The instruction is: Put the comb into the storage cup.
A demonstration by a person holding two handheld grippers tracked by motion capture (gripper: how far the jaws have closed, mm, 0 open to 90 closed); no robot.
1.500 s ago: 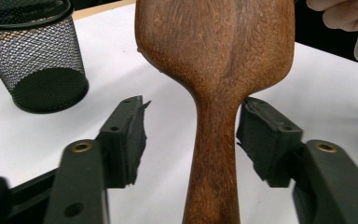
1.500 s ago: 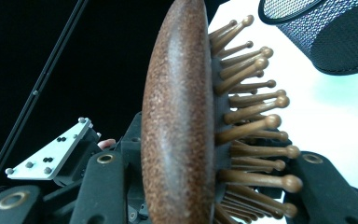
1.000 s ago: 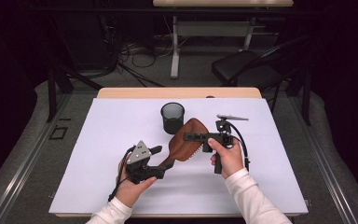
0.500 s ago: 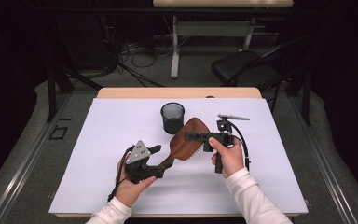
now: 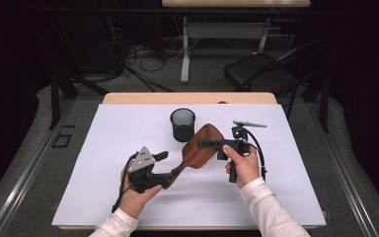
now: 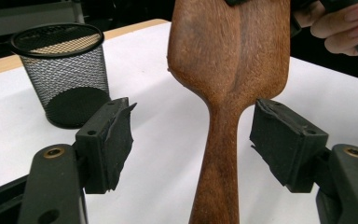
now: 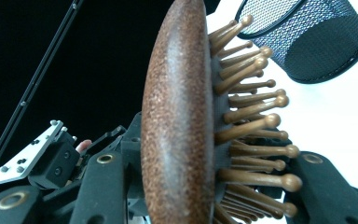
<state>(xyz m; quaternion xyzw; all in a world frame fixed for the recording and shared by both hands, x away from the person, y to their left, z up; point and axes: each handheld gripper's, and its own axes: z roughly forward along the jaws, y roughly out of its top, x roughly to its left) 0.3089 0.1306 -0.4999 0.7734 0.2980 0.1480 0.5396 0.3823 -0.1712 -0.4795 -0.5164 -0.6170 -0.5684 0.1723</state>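
A brown wooden hairbrush (image 5: pixel 202 148) with wooden pins is held above the white table. My right gripper (image 5: pixel 203 143) is shut on its oval head: in the right gripper view the head (image 7: pixel 177 116) stands edge-on between the jaws, pins (image 7: pixel 251 121) toward the right jaw. My left gripper (image 5: pixel 170 165) is open around the handle. In the left gripper view the handle (image 6: pixel 219 154) runs up between the two pads (image 6: pixel 109 140) without touching either, nearer the right one. A black mesh cup (image 5: pixel 183 124) stands upright just behind the brush.
The white sheet (image 5: pixel 103 163) covers the table, with a wooden strip (image 5: pixel 128 98) showing at its far edge. The mesh cup (image 6: pixel 60 70) looks empty. A chair (image 5: pixel 261 71), desk legs and cables lie on the floor beyond the table.
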